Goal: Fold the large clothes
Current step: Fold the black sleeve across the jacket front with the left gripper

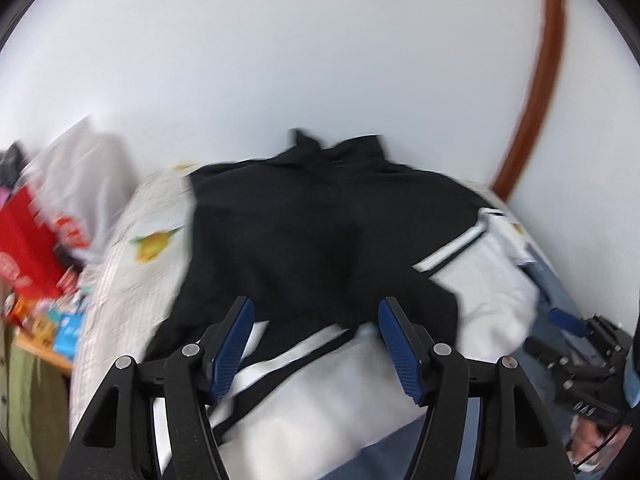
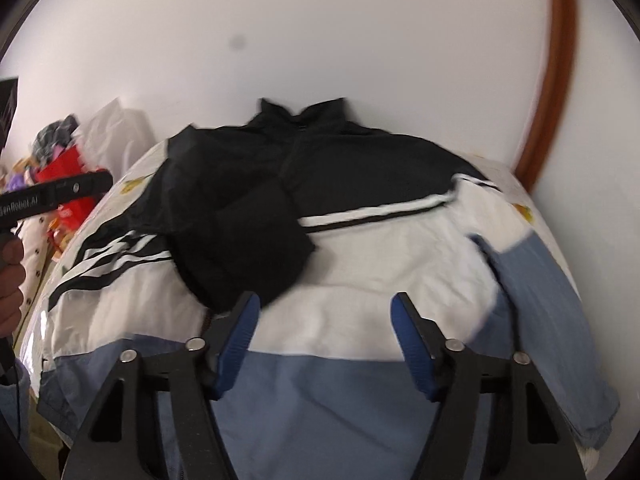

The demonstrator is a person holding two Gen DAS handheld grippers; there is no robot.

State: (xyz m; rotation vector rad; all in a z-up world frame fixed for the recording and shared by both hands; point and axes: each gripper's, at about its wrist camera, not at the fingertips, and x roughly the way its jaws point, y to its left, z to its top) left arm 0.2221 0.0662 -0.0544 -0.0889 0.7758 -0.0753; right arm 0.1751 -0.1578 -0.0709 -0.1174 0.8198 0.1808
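Note:
A large jacket (image 2: 380, 248), black at the top, white in the middle and blue at the hem, lies spread face up on a bed, collar toward the wall. One black sleeve (image 2: 248, 240) is folded across its chest; the other sleeve, with a blue end (image 2: 536, 280), lies along the right side. My left gripper (image 1: 316, 304) hovers open over the black and white part of the jacket (image 1: 320, 220), nothing between its blue pads. My right gripper (image 2: 326, 298) is open above the white and blue band, pads empty. It also shows at the left wrist view's right edge (image 1: 576, 344).
The bed has a white quilt with lemon prints (image 1: 132, 260) and stands against a white wall. A brown wooden frame (image 1: 536, 80) curves up on the right. Red and white bags (image 1: 24, 240) and clutter are piled left of the bed. A hand (image 2: 10, 272) holds the left gripper's body.

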